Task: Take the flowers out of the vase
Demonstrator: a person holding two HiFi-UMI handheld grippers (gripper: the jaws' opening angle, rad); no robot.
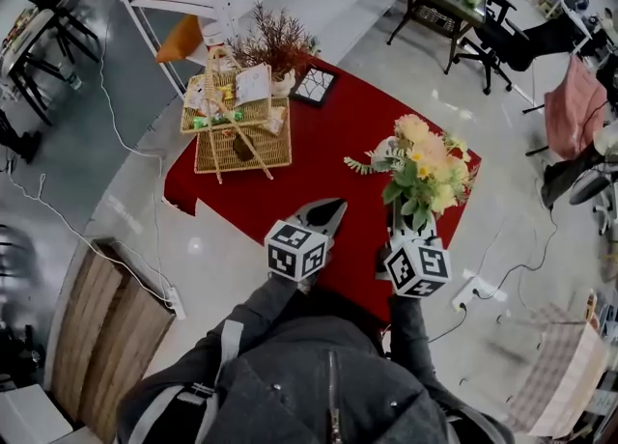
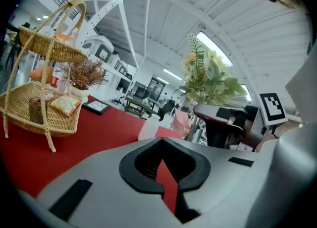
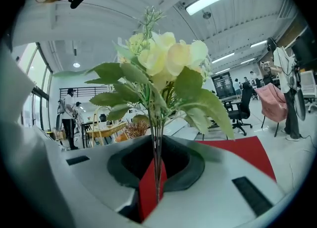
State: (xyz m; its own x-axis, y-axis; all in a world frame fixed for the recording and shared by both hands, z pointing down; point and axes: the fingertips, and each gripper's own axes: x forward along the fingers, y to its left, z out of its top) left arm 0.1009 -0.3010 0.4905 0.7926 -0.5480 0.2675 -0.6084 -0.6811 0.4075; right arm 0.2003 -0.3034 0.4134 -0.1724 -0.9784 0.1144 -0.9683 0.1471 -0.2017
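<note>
A bunch of yellow and peach artificial flowers [image 1: 430, 167] with green leaves is out of the vase, its thin stems [image 3: 157, 157] pinched in my right gripper [image 3: 156, 182], which is shut on them. In the head view the right gripper [image 1: 410, 228] hovers over the near right part of the red tablecloth [image 1: 319, 157]. The white vase [image 2: 148, 129] stands empty on the cloth, partly hidden behind the blooms in the head view. My left gripper [image 1: 328, 210] is beside it to the left, jaws together with nothing in them [image 2: 166, 177].
A two-tier wicker basket [image 1: 237, 128] with packets stands at the table's far left, with a dried plant in a pot [image 1: 275, 46] and a framed picture [image 1: 314, 85] behind it. White shelving lies beyond. A power strip [image 1: 473, 290] lies on the floor at the right.
</note>
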